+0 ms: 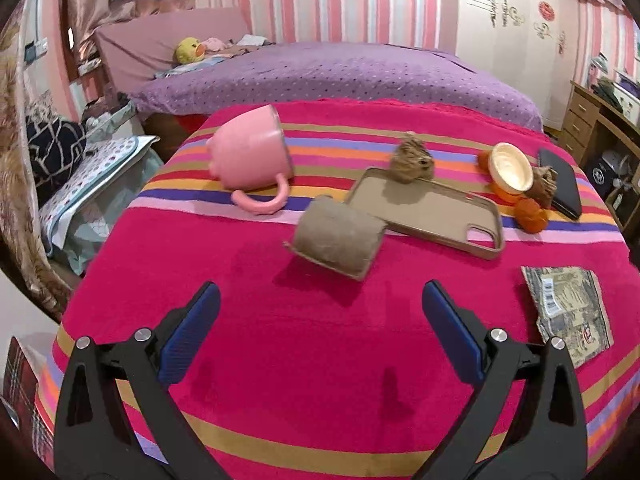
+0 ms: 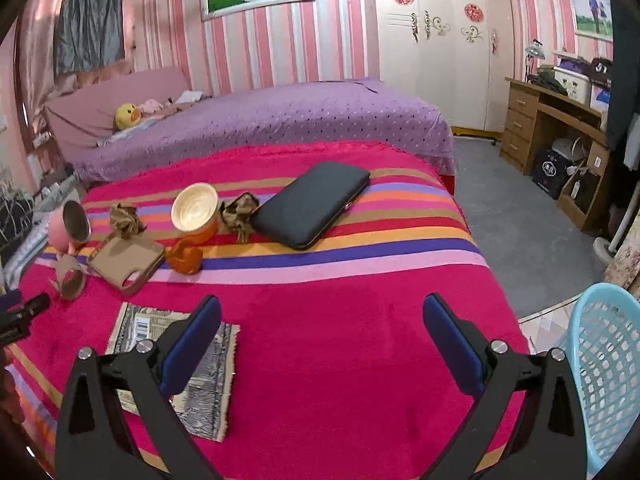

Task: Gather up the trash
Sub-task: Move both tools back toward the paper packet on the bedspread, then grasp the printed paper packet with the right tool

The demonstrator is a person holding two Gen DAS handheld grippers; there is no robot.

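Note:
On the pink striped cloth, a cardboard roll [image 1: 338, 238] lies just ahead of my open, empty left gripper [image 1: 320, 300]; it also shows in the right wrist view [image 2: 70, 278]. Behind it are a crumpled brown paper ball [image 1: 412, 158], a second crumpled ball [image 1: 544, 186] and a flat printed cardboard piece [image 1: 568, 312]. In the right wrist view my open, empty right gripper [image 2: 322, 314] hovers over the cloth, its left finger above the cardboard piece [image 2: 200, 376]. A light blue basket [image 2: 608, 368] stands at the right edge.
A tipped pink mug [image 1: 252, 156], a tan phone case [image 1: 432, 208], an orange cup with a cream inside [image 1: 512, 172] and a black wallet [image 2: 312, 208] lie on the cloth. A purple bed [image 2: 260, 120] is behind, a wooden desk [image 2: 560, 136] at right.

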